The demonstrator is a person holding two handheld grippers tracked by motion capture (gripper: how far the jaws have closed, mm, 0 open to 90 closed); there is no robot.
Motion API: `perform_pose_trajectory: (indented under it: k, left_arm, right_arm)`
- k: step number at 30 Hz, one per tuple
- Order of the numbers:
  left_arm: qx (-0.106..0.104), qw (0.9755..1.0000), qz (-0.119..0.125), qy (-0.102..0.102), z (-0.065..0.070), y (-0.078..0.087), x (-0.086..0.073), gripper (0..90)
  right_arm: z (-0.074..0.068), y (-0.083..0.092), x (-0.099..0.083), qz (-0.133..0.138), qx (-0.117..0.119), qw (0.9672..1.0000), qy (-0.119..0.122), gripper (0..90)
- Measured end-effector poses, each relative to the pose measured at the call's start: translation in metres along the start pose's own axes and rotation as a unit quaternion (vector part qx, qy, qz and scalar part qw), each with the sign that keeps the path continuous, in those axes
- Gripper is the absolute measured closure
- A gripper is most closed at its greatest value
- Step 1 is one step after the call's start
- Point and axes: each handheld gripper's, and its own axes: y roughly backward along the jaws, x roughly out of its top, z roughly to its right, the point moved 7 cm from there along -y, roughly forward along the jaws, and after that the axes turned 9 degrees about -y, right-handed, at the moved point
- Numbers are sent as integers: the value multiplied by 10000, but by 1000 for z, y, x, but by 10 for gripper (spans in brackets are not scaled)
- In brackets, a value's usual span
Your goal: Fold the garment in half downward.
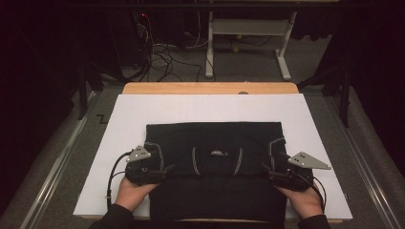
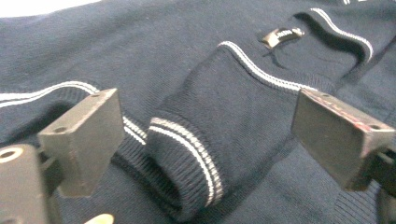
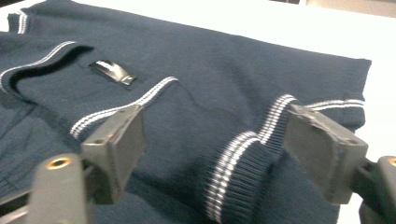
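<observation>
While both hands rest low, left gripper (image 1: 168, 168) and right gripper (image 1: 264, 168) gape over one folded sweater (image 1: 215, 138), two cuffs.

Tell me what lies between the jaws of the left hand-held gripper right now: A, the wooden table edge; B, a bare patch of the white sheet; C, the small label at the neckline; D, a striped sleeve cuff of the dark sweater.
D: in the left gripper view the striped cuff of the sweater lies between the spread jaws of the left hand-held gripper, which do not press on it.
</observation>
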Motion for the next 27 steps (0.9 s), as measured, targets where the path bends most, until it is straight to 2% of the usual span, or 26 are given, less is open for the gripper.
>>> perform_pose_trajectory:
  k: [3, 6, 8, 14, 16, 18, 19, 21, 23, 24, 26, 27]
  left_arm:
    - [-36, 10000, 68, -28, 0, 0, 4, 31]
    - [-51, 9999, 108, -114, -1, -1, 13, 0]
    - [-87, 9998, 161, -99, 0, -3, 21, 0]
    - [-200, 9996, 55, -194, 8, -14, 32, 0]
    - [-267, 9995, 69, -178, 9, -19, 37, 0]
    - [-245, 9994, 53, -223, 11, -25, 43, 0]
    - [-262, 9994, 62, -217, 12, -29, 46, 0]
    - [-303, 9994, 41, -159, 13, -37, 52, 64]
    - [-244, 9996, -71, -131, 12, -47, 56, 129]
    - [-255, 9995, -159, -94, 11, -53, 57, 150]
    - [-171, 9985, -513, -17, 7, -64, 55, 209]
    - [-239, 9980, -588, 53, 6, -69, 54, 228]
  right_arm:
    - [-5, -3, 3, 16, 98, 9999, 35, 153]
    - [-11, -8, 6, -19, 211, 9997, 74, 141]
    - [-14, -13, 8, -79, 231, 9996, 103, 98]
    - [-21, -30, 17, -253, 266, 9993, 101, 2]
    - [-23, -35, 21, -253, 248, 9993, 125, 1]
    - [-26, -41, 26, -248, 288, 9992, 109, 1]
    - [-27, -44, 28, -256, 298, 9992, 120, 11]
    - [-28, -50, 33, -235, 297, 9992, 130, 67]
    - [-29, -56, 37, -225, 320, 9992, 95, 139]
    - [-29, -59, 38, -246, 298, 9992, 78, 170]
    - [-29, -64, 38, -356, 309, 9989, 37, 260]
    - [-30, -67, 37, -415, 307, 9987, 14, 321]
